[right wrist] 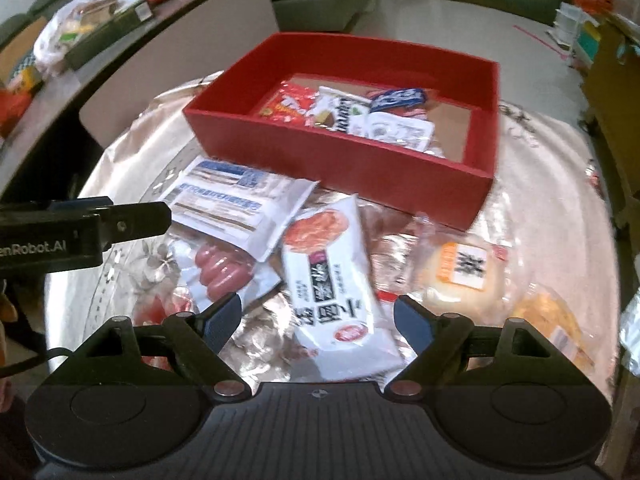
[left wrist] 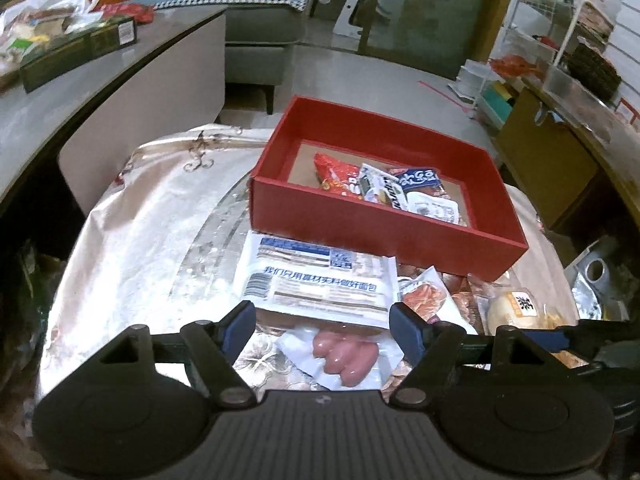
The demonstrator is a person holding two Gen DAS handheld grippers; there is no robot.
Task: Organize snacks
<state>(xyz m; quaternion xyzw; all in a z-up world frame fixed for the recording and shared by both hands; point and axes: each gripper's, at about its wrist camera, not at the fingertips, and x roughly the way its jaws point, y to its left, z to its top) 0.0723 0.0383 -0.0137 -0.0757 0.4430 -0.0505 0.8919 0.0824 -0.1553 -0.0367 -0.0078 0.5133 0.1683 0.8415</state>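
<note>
A red box (left wrist: 360, 236) (right wrist: 320, 156) stands on a round table with a shiny cloth and holds several snack packets (left wrist: 384, 186) (right wrist: 352, 114). Loose snacks lie in front of it: a white bread packet with blue print (left wrist: 316, 276) (right wrist: 236, 204), a pack of pink sausages (left wrist: 344, 356) (right wrist: 222, 270), a long white packet with black characters (right wrist: 332, 284), and a round bun with an orange label (left wrist: 516, 306) (right wrist: 460, 272). My left gripper (left wrist: 322, 320) is open over the bread packet's near edge and the sausages. My right gripper (right wrist: 318, 312) is open around the long white packet.
A grey counter (left wrist: 48, 108) with bags, an orange basket and a green box curves along the left. A grey sofa (left wrist: 264, 40) stands behind. Shelves and a cardboard box (left wrist: 544, 152) are at the right. The left gripper's body shows in the right wrist view (right wrist: 80, 236).
</note>
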